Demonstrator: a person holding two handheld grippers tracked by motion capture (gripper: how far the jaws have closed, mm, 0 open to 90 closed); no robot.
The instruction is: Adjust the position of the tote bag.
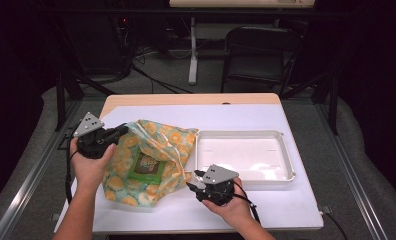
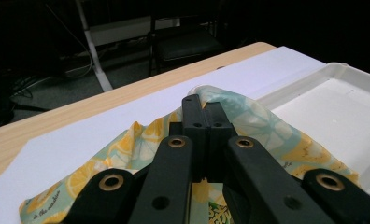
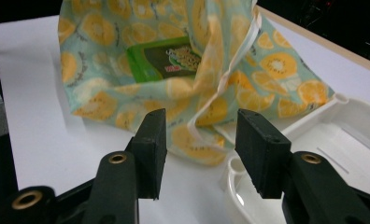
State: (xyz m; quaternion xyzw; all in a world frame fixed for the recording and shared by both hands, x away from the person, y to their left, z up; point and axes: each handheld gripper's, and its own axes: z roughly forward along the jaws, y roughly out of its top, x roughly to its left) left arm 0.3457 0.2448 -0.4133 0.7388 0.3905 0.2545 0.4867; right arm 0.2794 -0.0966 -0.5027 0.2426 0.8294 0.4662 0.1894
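Note:
A fabric drawstring bag [image 1: 146, 160] printed with yellow fruit slices lies on the white table cover, its mouth open. Inside it a green packet [image 1: 146, 167] shows, also seen as the green packet [image 3: 171, 58] in the right gripper view. My left gripper [image 1: 122, 131] is shut on the bag's upper left rim and holds the bag fabric [image 2: 248, 116] lifted, jaws pressed together [image 2: 204, 119]. My right gripper [image 1: 192, 184] sits just right of the bag's lower edge, open, with nothing between its jaws [image 3: 199, 151]. A white drawstring [image 3: 230, 60] hangs down the bag's front.
A shallow white tray [image 1: 286, 172] lies right of the bag, its corner [image 3: 234, 172] just under my right gripper. A black chair [image 1: 258, 50] and a desk leg [image 1: 192, 50] stand beyond the table's far wooden edge [image 1: 186, 99].

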